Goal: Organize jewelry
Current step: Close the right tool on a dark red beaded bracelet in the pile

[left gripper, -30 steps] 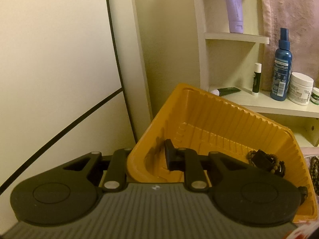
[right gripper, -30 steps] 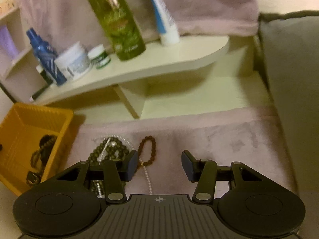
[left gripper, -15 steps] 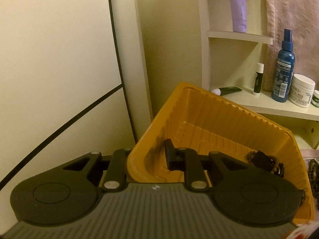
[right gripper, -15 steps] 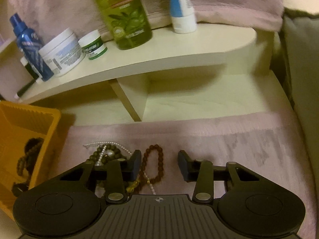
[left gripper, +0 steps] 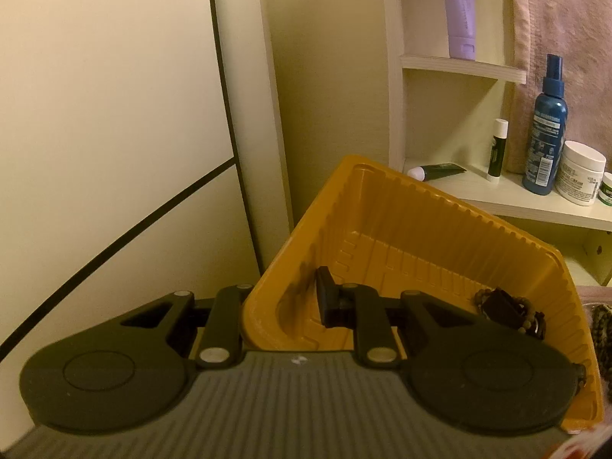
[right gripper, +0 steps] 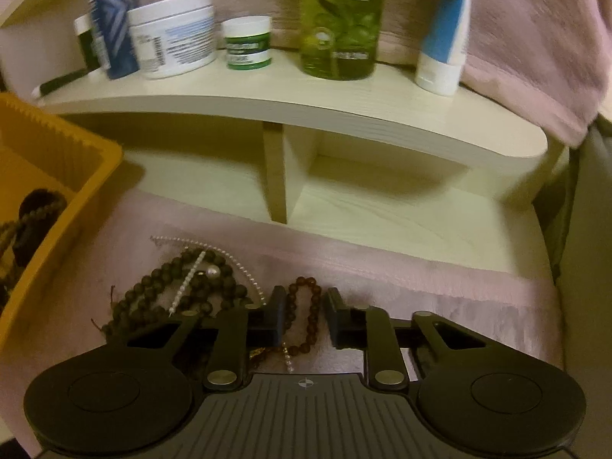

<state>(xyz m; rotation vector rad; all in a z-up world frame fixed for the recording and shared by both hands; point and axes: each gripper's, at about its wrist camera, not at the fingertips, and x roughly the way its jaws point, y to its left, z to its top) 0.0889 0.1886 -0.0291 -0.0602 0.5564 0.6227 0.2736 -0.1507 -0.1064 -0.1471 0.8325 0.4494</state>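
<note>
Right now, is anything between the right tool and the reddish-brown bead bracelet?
Nothing visible. The right tool is open with the reddish-brown bracelet already between its fingers. The pearl strand crosses the bracelet's near end, so it may get pinched too.

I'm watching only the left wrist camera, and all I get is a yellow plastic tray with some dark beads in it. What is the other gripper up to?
Observer: The right gripper is open, with its fingers on either side of a reddish-brown bead bracelet.
Operator: What is that bracelet lying on?
Observer: It lies on a pink fuzzy cloth, to the right of the yellow plastic tray.
Operator: Is there any other jewelry out there?
Observer: Yes. A dark bead necklace sits in a heap just left of the bracelet, with a white pearl strand lying across it.
</note>
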